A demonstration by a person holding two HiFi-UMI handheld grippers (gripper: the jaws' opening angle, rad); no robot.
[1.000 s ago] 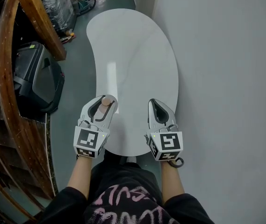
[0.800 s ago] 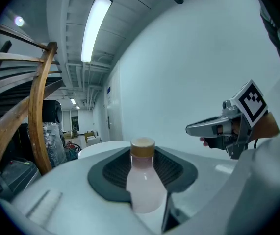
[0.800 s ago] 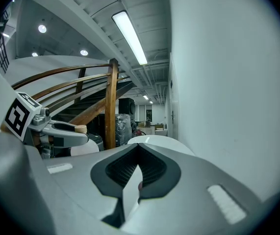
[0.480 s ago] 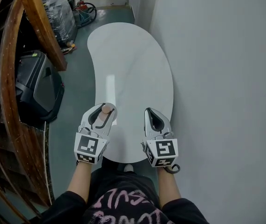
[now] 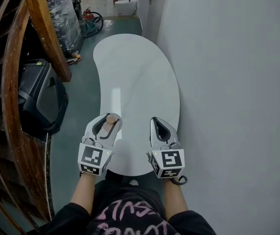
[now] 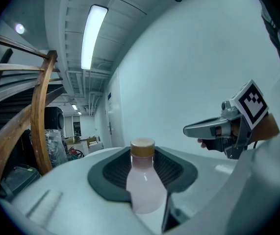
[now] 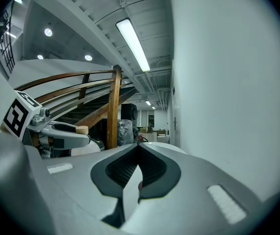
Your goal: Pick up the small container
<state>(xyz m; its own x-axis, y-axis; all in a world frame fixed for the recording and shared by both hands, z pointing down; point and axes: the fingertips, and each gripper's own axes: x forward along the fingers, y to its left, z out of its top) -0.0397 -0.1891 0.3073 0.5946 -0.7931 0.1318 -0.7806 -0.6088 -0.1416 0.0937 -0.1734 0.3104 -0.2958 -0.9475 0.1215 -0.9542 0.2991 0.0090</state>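
- A white kidney-shaped table (image 5: 135, 72) with a smooth, glossy top is seen running away from the person. Its right rim lies close along a plain pale wall (image 5: 228, 82).
- Left of the table, a strip of grey-green floor (image 5: 81, 102) is left open. Beyond that strip, a curved wooden stair rail (image 5: 44, 28) and a black moulded case (image 5: 39, 94) are set.
- The far end of the table is bare; past it, a plastic-wrapped stack (image 5: 63, 13) is seen.
- The left gripper (image 5: 109, 121) is held over the table's near-left edge. Its jaws are clamped on a small bottle (image 6: 142, 185).
- The bottle is upright between the ribbed dark pads, with a milky pink, rounded plastic body and a flat tan cap.
- Whether the bottle's base rests on the table or is clear of it cannot be made out.
- The right gripper (image 5: 156, 122) is held over the near end of the table, just beside the right rim. Its jaws are brought together with nothing between them.
- The two grippers are kept apart, side by side, each with a marker cube at the rear.
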